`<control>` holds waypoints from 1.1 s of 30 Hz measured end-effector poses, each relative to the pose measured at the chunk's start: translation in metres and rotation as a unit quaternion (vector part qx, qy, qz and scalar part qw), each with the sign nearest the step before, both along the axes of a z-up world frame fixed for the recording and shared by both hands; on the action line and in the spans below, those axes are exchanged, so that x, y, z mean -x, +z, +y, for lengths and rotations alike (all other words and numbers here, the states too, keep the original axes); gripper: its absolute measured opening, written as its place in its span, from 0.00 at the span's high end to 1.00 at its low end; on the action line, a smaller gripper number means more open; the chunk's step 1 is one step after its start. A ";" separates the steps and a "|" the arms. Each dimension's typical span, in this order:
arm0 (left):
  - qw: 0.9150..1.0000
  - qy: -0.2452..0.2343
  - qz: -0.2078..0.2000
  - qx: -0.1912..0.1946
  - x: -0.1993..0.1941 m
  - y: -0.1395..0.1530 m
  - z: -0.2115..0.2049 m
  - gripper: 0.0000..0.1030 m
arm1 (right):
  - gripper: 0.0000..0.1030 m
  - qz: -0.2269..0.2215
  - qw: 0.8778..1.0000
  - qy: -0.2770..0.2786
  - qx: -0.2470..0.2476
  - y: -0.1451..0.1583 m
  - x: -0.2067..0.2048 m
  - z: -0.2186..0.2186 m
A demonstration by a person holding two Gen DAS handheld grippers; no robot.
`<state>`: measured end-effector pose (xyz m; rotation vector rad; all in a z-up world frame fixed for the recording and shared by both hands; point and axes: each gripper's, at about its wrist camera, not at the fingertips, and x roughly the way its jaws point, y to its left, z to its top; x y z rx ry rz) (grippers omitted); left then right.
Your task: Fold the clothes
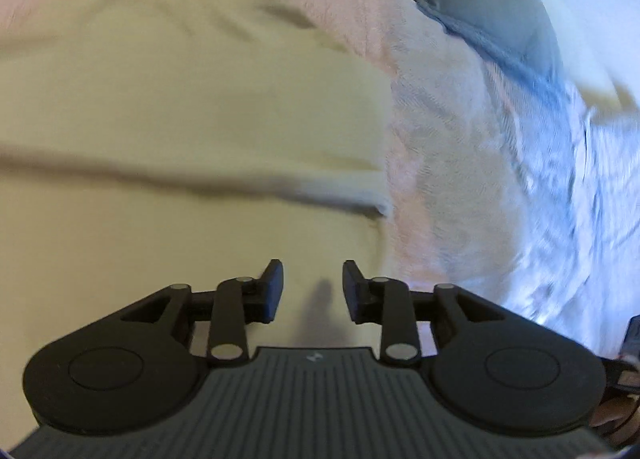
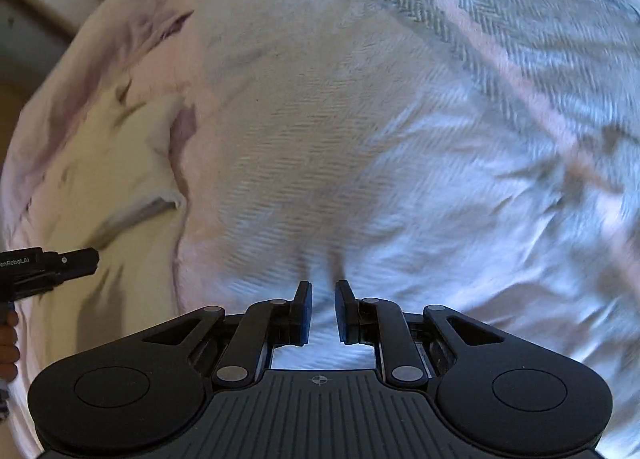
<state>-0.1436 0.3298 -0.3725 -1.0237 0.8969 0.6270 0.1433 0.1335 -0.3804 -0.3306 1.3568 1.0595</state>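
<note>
Looking down from your left hand, you had the left gripper point(image 1: 313, 289) poised over the pale yellow garment point(image 1: 168, 107), its jaws parted with nothing between them and only yellow cloth showing through the gap. That garment lay spread on the bed and filled the left side of the view, with a fold line crossing it and its edge ending against the herringbone blanket point(image 1: 460, 147) to the right. Farther right and far off, a grey-blue pillow point(image 1: 492, 7) sat on the bed. From your right hand, the garment lay at the left with the left gripper above it. The right gripper point(image 2: 323, 309) hung over bare blanket, well apart from the garment, its jaws narrowly parted and holding nothing.
</note>
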 end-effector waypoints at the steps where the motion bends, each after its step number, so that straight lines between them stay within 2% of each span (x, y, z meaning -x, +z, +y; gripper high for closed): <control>1: 1.000 0.016 -0.007 -0.001 -0.003 -0.001 -0.008 0.74 | 0.85 -0.002 1.000 0.014 -0.008 0.000 -0.008 0.002; 3: 0.999 0.044 -0.016 -0.006 -0.011 -0.002 -0.026 0.73 | 0.85 -0.006 0.999 0.043 -0.028 0.000 -0.023 0.007; 6: 0.995 0.091 -0.001 -0.037 -0.031 -0.002 -0.055 0.73 | 0.85 0.018 0.994 0.097 -0.045 -0.013 -0.055 0.029; 9: 0.981 0.177 0.028 -0.073 -0.057 -0.007 -0.086 0.73 | 0.85 0.046 0.979 0.186 -0.071 -0.022 -0.088 0.060; 11: 0.973 0.207 0.051 -0.088 -0.078 -0.007 -0.100 0.73 | 0.85 0.065 0.968 0.233 -0.071 -0.024 -0.111 0.083; 13: 0.964 0.235 0.074 -0.104 -0.099 -0.006 -0.113 0.69 | 0.85 0.105 0.958 0.261 -0.050 -0.028 -0.133 0.110; 16: 0.953 0.246 0.105 -0.142 -0.118 -0.003 -0.108 0.69 | 0.83 0.153 0.948 0.274 -0.044 -0.036 -0.154 0.151; 17: 0.950 0.250 0.115 -0.150 -0.122 -0.005 -0.104 0.69 | 0.80 0.170 0.944 0.279 -0.048 -0.039 -0.156 0.164; 19: 0.943 0.257 0.134 -0.164 -0.131 -0.008 -0.096 0.70 | 0.43 0.211 0.934 0.283 -0.052 -0.050 -0.155 0.191; 20: 0.942 0.260 0.138 -0.164 -0.134 -0.011 -0.094 0.71 | 0.39 0.236 0.928 0.282 -0.054 -0.057 -0.152 0.204; 24: 0.936 0.272 0.151 -0.164 -0.147 -0.024 -0.090 0.71 | 0.39 0.317 0.904 0.281 -0.056 -0.081 -0.135 0.253; 27: 0.931 0.281 0.161 -0.170 -0.151 -0.029 -0.086 0.71 | 0.39 0.355 0.889 0.282 -0.058 -0.096 -0.119 0.284; 30: 0.931 0.281 0.159 -0.171 -0.150 -0.032 -0.081 0.74 | 0.39 0.383 0.875 0.290 -0.054 -0.108 -0.100 0.310; 32: 0.931 0.280 0.158 -0.172 -0.150 -0.034 -0.077 0.80 | 0.40 0.395 0.868 0.297 -0.052 -0.115 -0.089 0.324; 33: 0.933 0.277 0.156 -0.172 -0.149 -0.035 -0.077 0.82 | 0.43 0.401 0.864 0.301 -0.051 -0.118 -0.083 0.330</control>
